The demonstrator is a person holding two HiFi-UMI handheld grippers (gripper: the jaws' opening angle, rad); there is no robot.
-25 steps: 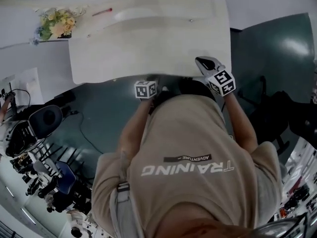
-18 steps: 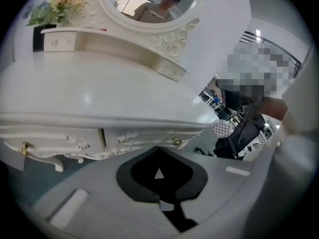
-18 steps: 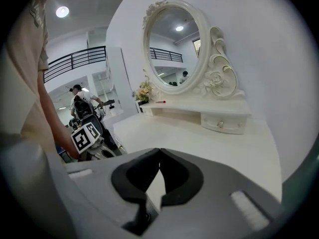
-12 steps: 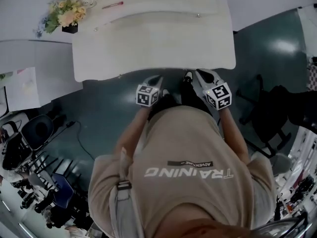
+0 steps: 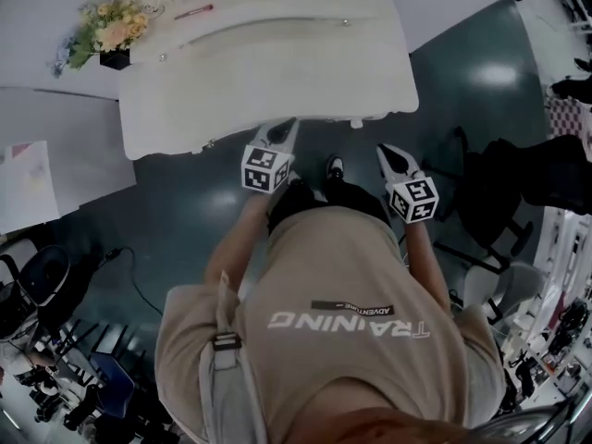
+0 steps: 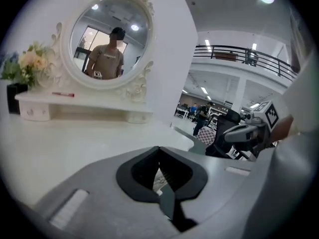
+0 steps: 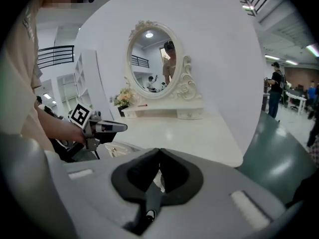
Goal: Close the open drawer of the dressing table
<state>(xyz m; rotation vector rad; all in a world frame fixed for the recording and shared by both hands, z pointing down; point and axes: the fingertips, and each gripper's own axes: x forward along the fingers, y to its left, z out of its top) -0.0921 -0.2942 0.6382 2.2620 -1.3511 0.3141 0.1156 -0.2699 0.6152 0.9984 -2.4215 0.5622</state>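
Observation:
The white dressing table (image 5: 277, 72) fills the top of the head view, and I stand in front of it. My left gripper (image 5: 280, 130) is shut and empty, its tip at the table's front edge. Further back over the dark floor, my right gripper (image 5: 388, 154) is shut too and holds nothing. In the right gripper view the left gripper (image 7: 117, 127) hovers just above a pale drawer front (image 7: 117, 149) with a small knob, under the tabletop (image 7: 189, 136). How far the drawer stands out I cannot tell. The left gripper view shows the tabletop (image 6: 75, 143) and the right gripper (image 6: 239, 133).
An oval mirror (image 6: 107, 39) stands on a small raised shelf (image 6: 84, 108) with a red pen (image 5: 192, 12). A flower pot (image 5: 104, 37) sits at the back left. A black chair (image 5: 499, 197) is at my right, more chairs and cables at lower left. People stand in the hall behind (image 7: 274, 96).
My left gripper has moved forward to the table's front edge. My right gripper has drawn back from the edge towards me. The head view has shifted a little.

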